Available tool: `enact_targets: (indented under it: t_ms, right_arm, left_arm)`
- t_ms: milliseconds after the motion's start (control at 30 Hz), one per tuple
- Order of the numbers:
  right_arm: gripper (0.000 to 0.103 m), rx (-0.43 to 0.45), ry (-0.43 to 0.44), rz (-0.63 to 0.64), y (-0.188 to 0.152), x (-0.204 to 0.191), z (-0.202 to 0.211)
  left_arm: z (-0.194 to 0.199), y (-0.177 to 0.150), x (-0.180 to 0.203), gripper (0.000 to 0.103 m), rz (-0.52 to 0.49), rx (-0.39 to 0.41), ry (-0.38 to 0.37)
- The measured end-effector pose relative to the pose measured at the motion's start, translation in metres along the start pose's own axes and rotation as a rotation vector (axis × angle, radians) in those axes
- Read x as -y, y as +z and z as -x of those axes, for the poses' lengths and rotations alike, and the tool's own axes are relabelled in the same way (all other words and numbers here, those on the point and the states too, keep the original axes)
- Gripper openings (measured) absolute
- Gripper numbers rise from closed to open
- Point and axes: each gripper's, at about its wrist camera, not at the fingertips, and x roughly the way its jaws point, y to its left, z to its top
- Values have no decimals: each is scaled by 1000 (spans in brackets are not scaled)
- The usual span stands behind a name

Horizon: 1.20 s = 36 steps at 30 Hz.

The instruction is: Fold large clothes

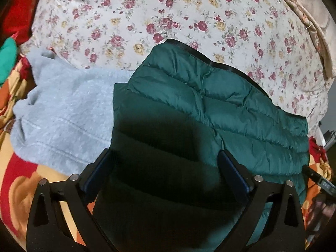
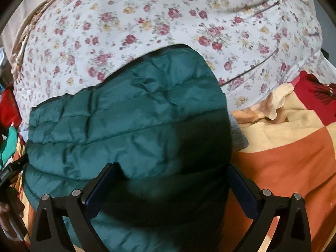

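A dark green quilted puffer jacket (image 1: 220,109) lies folded on the bed, its black-trimmed edge toward the floral cover. My left gripper (image 1: 166,157) hovers open over the jacket's left, shadowed part, fingers wide apart with nothing pinched between them. In the right wrist view the same jacket (image 2: 126,121) fills the middle, and my right gripper (image 2: 172,172) stands open over its right end, with nothing between its pads. The other gripper (image 2: 8,174) shows at the far left edge of the right wrist view.
A light blue fleece garment (image 1: 63,109) lies left of the jacket, partly under it. A floral bedspread (image 1: 168,16) covers the far side. An orange, red and cream patterned blanket (image 2: 294,151) lies beneath. Red and green clothes (image 1: 12,21) are heaped at far left.
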Motion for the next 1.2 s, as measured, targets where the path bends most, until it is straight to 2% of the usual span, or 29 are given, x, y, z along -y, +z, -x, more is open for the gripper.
enact_targets:
  t_ms: [67, 167, 300, 600, 700, 767, 800, 833, 867, 933, 967, 1067, 1200]
  right_arm:
    - [103, -27, 24, -12, 2, 6, -8]
    - [103, -60, 133, -75, 6, 21, -24]
    - [103, -86, 220, -92, 11, 30, -38]
    - [103, -139, 345, -86, 18, 33, -64]
    - [103, -117, 339, -77, 16, 30, -63]
    - [100, -109, 347, -75, 12, 27, -59]
    - [89, -97, 354, -73, 11, 24, -52]
    - [76, -88, 364, -67, 10, 21, -46]
    - [70, -81, 366, -59, 10, 19, -38]
    - [54, -71, 360, -48, 12, 14, -28]
    - [51, -63, 364, -50, 13, 13, -18]
    - [43, -35, 404, -70, 16, 8, 9]
    - [42, -28, 452, -58, 10, -4, 45]
  left_arm:
    - [-6, 2, -2, 102, -4, -9, -21]
    - [-12, 5, -8, 103, 11, -14, -52]
    - [-26, 11, -25, 103, 88, -59, -113]
    - [-52, 12, -35, 103, 167, -103, -206]
    - [-51, 11, -32, 103, 153, -120, -191]
    - [-44, 9, -28, 88, 128, -108, -181]
    - [-39, 8, -24, 83, 110, -95, -174]
    - [-31, 7, -20, 72, 86, -81, -163]
    - [-26, 7, -17, 62, 74, -75, -158]
    - [-13, 8, -15, 50, 67, -65, -160]
    - [-5, 9, -15, 43, 72, -61, -169]
    - [20, 11, -17, 34, 88, -56, -209]
    - [59, 2, -11, 29, 60, -66, -226]
